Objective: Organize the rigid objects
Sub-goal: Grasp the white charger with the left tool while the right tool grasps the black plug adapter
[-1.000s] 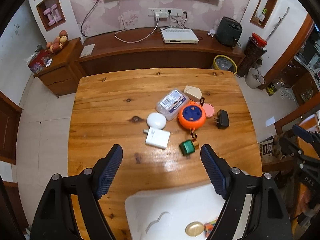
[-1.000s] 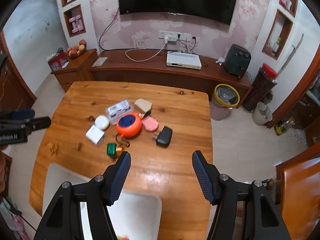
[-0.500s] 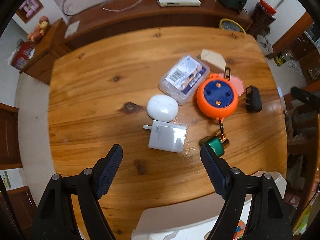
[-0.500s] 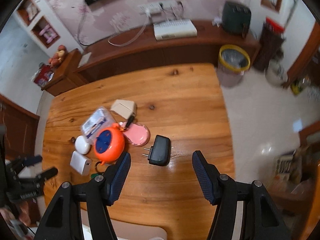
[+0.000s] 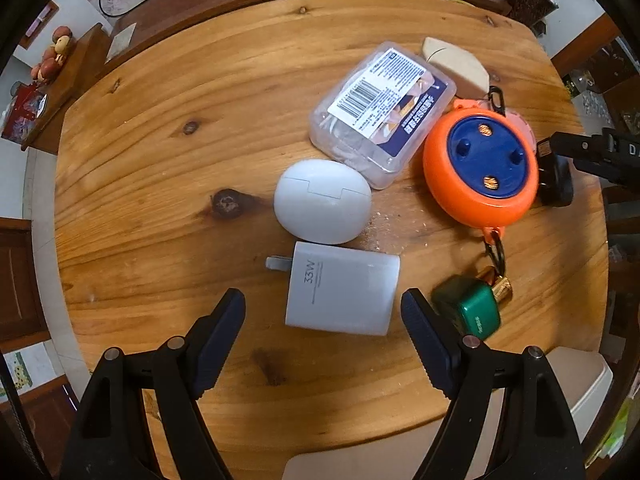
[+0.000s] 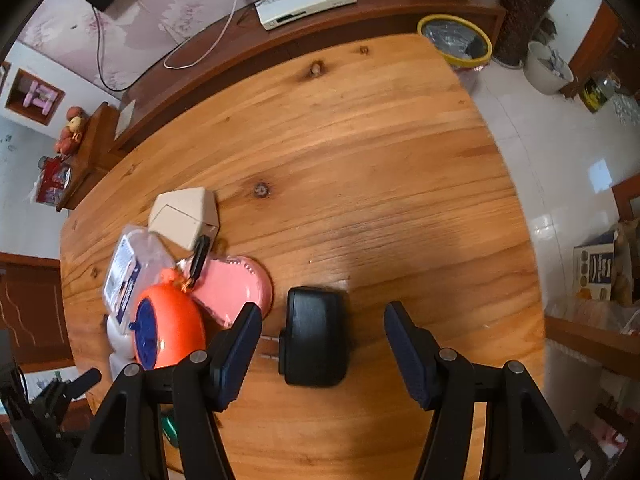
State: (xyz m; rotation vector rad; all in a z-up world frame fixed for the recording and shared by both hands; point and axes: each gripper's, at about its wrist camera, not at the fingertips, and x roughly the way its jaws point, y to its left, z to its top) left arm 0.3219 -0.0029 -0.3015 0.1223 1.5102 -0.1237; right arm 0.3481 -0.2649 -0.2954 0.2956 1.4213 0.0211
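Note:
In the left wrist view my left gripper (image 5: 323, 312) is open, its fingers on either side of the near end of a white 33W charger (image 5: 342, 288) lying on the wooden table (image 5: 160, 160). Beyond it lie a white oval case (image 5: 322, 201), a clear plastic box (image 5: 382, 114), an orange and blue reel (image 5: 480, 170), a green lock (image 5: 468, 312) and a beige box (image 5: 456, 65). In the right wrist view my right gripper (image 6: 323, 330) is open around a black adapter (image 6: 315, 336). A pink round case (image 6: 236, 288) and the reel (image 6: 168, 330) lie left of it.
A white tray (image 5: 588, 384) sits at the table's near edge. A dark wooden sideboard (image 6: 320, 28) with a white set-top box (image 6: 306, 2) stands behind the table. A yellow-rimmed bin (image 6: 454, 40) stands on the floor at the table's far right corner.
Both grippers have moved forward and down toward the table. The left now frames the white charger and the right frames the black adapter. Both stay open.

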